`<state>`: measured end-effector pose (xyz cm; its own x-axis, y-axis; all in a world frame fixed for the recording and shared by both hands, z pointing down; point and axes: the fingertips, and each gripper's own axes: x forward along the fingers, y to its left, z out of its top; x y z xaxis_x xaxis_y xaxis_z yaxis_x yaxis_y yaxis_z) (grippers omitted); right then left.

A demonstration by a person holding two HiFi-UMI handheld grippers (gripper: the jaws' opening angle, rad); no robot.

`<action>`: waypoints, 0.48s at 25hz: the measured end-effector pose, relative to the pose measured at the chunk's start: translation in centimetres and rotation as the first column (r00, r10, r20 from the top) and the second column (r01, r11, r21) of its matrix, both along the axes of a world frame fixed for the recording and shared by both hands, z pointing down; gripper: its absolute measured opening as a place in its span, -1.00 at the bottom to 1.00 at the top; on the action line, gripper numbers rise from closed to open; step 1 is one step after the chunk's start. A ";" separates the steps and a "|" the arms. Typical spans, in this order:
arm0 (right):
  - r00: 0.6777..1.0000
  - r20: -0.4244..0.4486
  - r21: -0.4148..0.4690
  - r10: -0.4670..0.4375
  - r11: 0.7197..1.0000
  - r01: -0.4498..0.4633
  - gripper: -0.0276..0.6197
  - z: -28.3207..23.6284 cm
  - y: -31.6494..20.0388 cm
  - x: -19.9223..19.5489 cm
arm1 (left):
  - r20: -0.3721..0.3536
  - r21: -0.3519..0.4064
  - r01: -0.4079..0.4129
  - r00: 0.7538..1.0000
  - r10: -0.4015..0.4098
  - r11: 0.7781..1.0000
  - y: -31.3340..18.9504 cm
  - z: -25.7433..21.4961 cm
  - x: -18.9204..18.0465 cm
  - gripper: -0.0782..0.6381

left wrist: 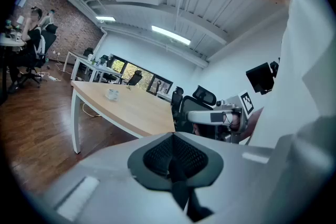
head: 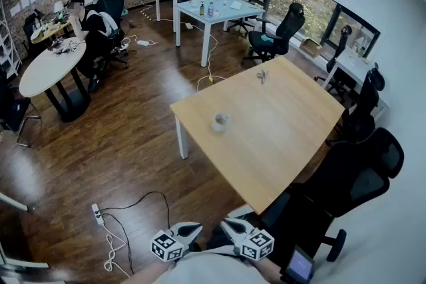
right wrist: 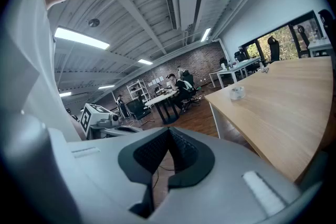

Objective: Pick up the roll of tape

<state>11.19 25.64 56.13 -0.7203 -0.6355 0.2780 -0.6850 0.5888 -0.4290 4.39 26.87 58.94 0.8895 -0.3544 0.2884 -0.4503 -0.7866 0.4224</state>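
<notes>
The roll of tape [head: 220, 120] is a small pale ring lying flat near the left edge of the light wooden table [head: 279, 136]. Both grippers are held low, close to the person's body and well short of the table. My left gripper [head: 194, 230] and right gripper [head: 226, 225] point toward each other, each shut with nothing between its pads. The left gripper view has the tape roll [left wrist: 112, 93] far off on the table [left wrist: 136, 113], beyond its shut gripper [left wrist: 172, 136]. From the right gripper [right wrist: 169, 131], the tape roll [right wrist: 237, 92] sits on the table [right wrist: 283, 113] to the right.
A small metal object [head: 262, 76] lies at the table's far side. Black office chairs [head: 353, 176] stand at its right. A power strip with cables [head: 98, 213] lies on the wooden floor. People sit at an oval white table [head: 46, 66] at the left.
</notes>
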 end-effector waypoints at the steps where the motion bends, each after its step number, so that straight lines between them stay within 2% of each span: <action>1: 1.000 0.001 0.001 -0.003 1.000 0.003 -0.90 0.1 -0.7 0.6 | 0.002 0.000 0.003 1.000 -0.003 1.000 -0.7 0.0 0.5 -0.76; 12: 0.996 0.049 0.017 -0.067 0.998 0.067 -0.90 -1.0 -9.8 5.7 | 0.054 0.024 0.011 0.998 -0.013 1.000 -9.8 -1.8 7.1 -0.76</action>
